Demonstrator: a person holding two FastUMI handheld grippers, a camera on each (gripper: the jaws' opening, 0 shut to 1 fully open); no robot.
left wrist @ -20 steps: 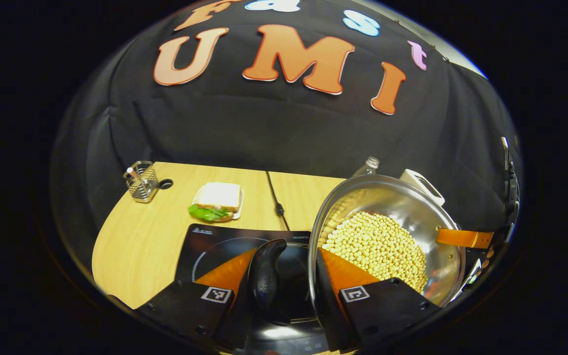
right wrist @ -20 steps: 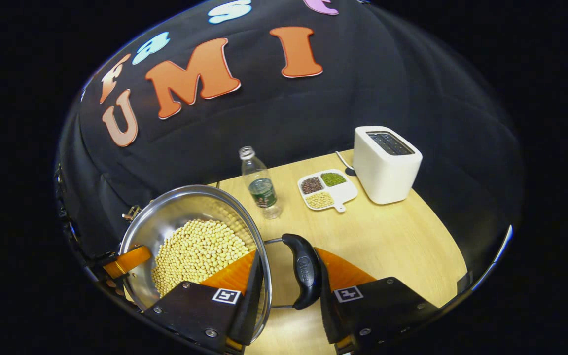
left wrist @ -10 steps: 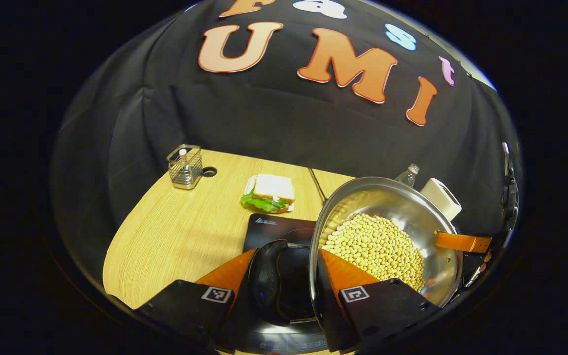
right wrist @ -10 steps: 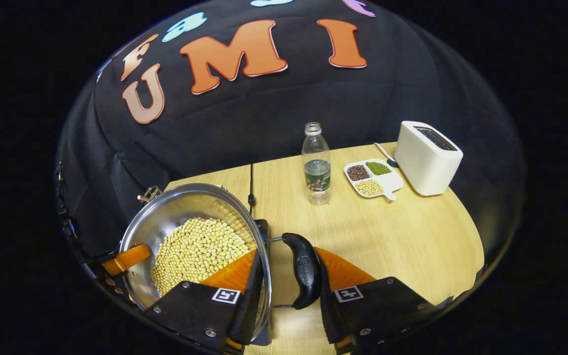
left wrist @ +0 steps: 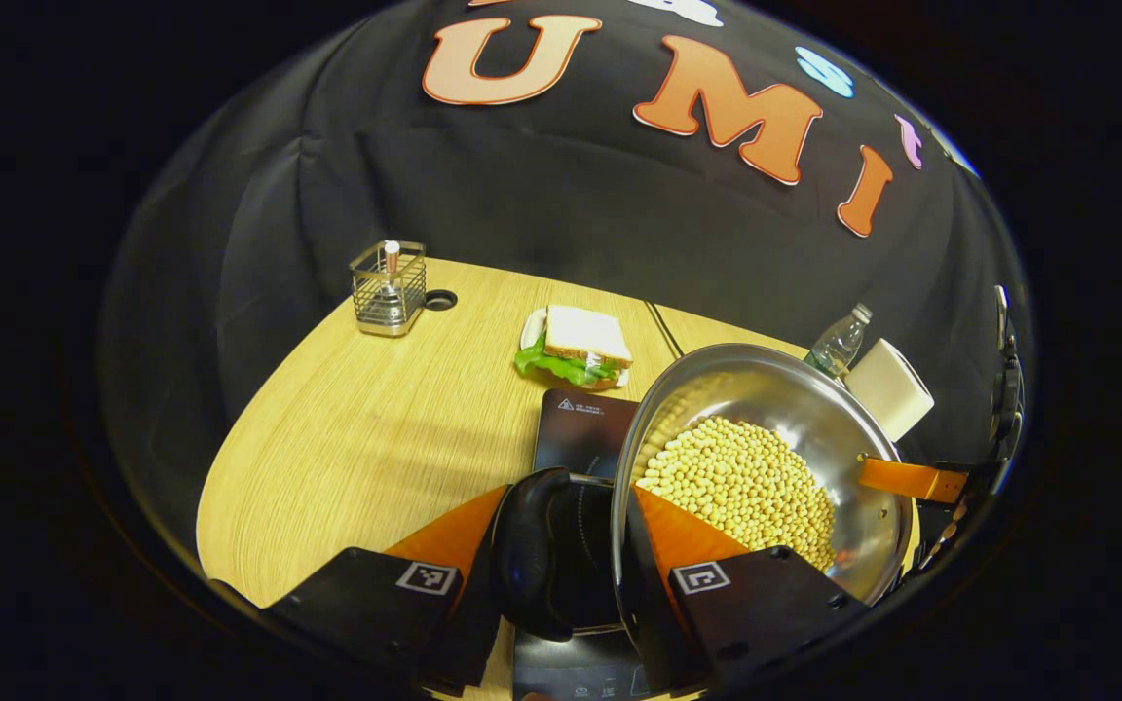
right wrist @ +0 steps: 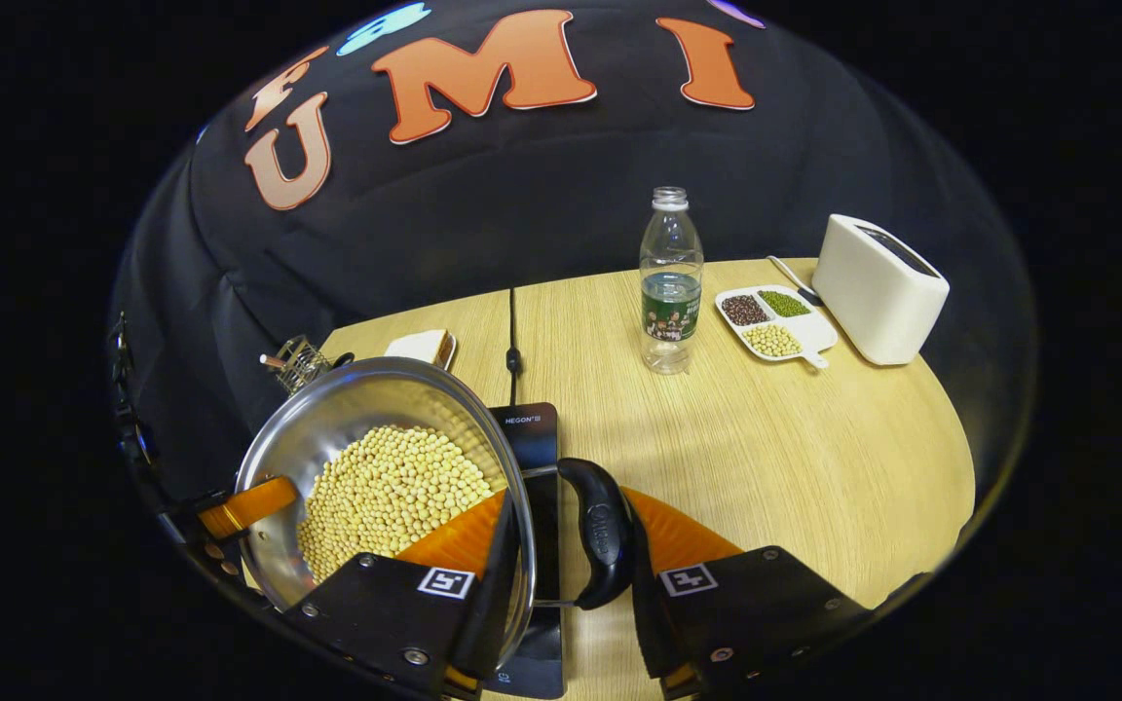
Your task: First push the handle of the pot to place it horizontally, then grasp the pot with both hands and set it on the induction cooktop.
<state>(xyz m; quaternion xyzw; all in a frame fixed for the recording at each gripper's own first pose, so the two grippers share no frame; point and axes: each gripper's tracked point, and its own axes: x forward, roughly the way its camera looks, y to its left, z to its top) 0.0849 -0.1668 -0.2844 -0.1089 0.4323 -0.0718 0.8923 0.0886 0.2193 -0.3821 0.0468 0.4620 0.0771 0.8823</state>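
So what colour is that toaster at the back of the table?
The toaster is plain white with a dark slot on top; the right gripper view shows it best.

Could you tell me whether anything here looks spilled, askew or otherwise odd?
Nothing stands out. The soybeans sit inside the pot, none loose on the table. Both tongs, left and right, grip the pot's side handles over the cooktop. The bottle stands upright.
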